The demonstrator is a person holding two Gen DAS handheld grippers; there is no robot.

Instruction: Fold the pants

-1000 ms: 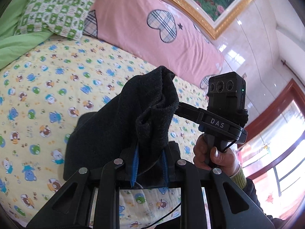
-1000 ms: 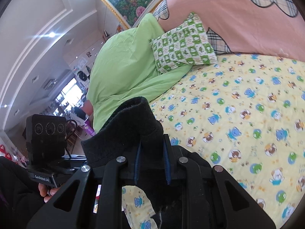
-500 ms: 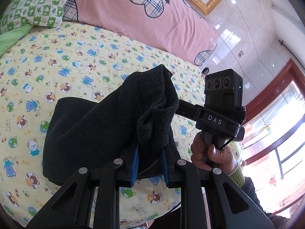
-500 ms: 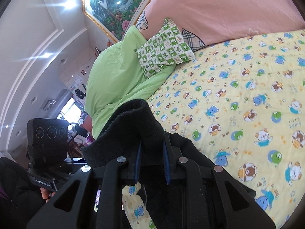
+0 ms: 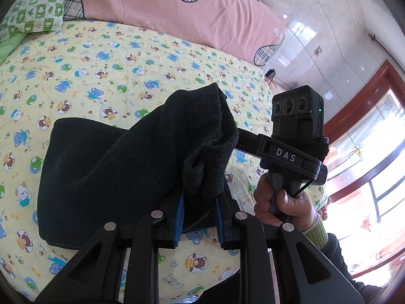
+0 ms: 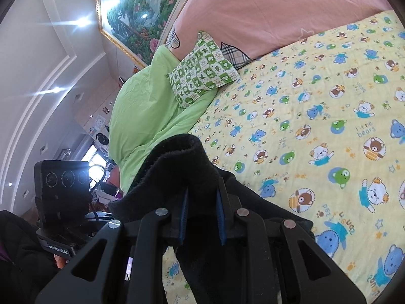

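Observation:
The black fleece pants (image 5: 106, 172) lie partly on the yellow bear-print bed sheet (image 5: 106, 58). My left gripper (image 5: 198, 217) is shut on a bunched edge of the pants and holds it above the bed. My right gripper (image 6: 201, 217) is shut on another bunched edge of the pants (image 6: 182, 162), also lifted. In the left wrist view the right gripper's body (image 5: 291, 152) shows to the right, held by a hand (image 5: 283, 202). In the right wrist view the left gripper's camera block (image 6: 63, 187) shows at the left.
A pink heart-print headboard cover (image 5: 202, 12) runs along the far side of the bed. A green checked pillow (image 6: 202, 71) and a green quilt (image 6: 144, 116) lie at the bed's far left. A red-framed window (image 5: 367, 152) is at the right.
Both grippers have moved down and forward with the pants' edge. More of the pants now lies spread flat on the sheet, and the bed fills more of both views.

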